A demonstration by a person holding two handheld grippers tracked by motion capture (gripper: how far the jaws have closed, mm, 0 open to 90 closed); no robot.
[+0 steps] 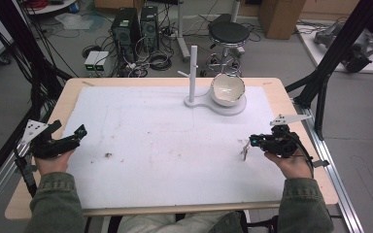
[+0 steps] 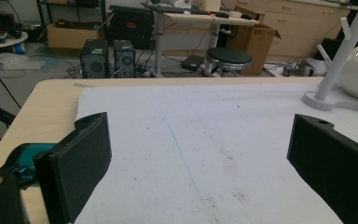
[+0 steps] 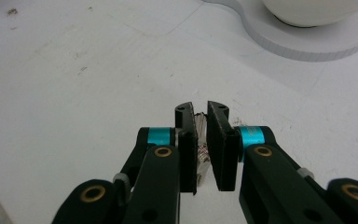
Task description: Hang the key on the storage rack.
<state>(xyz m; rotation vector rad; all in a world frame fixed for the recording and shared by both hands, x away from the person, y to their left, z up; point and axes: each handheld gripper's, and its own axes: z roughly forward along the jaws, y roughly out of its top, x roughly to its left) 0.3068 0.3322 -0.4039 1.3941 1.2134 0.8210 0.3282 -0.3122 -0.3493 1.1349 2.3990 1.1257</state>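
My right gripper [image 1: 251,141] is at the right side of the white mat [image 1: 165,145], shut on a small thin pale object [image 1: 244,152] that hangs from its jaws down to the mat. In the right gripper view, the object [image 3: 200,122] is pinched between the jaws of my right gripper [image 3: 201,108]; I cannot tell what it is. My left gripper [image 1: 81,131] hovers at the mat's left edge. Its jaws stand wide apart with nothing between them, as the left gripper view also shows for my left gripper [image 2: 200,123].
A white stand with an upright peg post [image 1: 193,73] and a white bowl [image 1: 227,89] on its base sits at the far middle of the table. A small brown stain [image 1: 108,155] marks the mat. Stool, computers and cables stand beyond the table.
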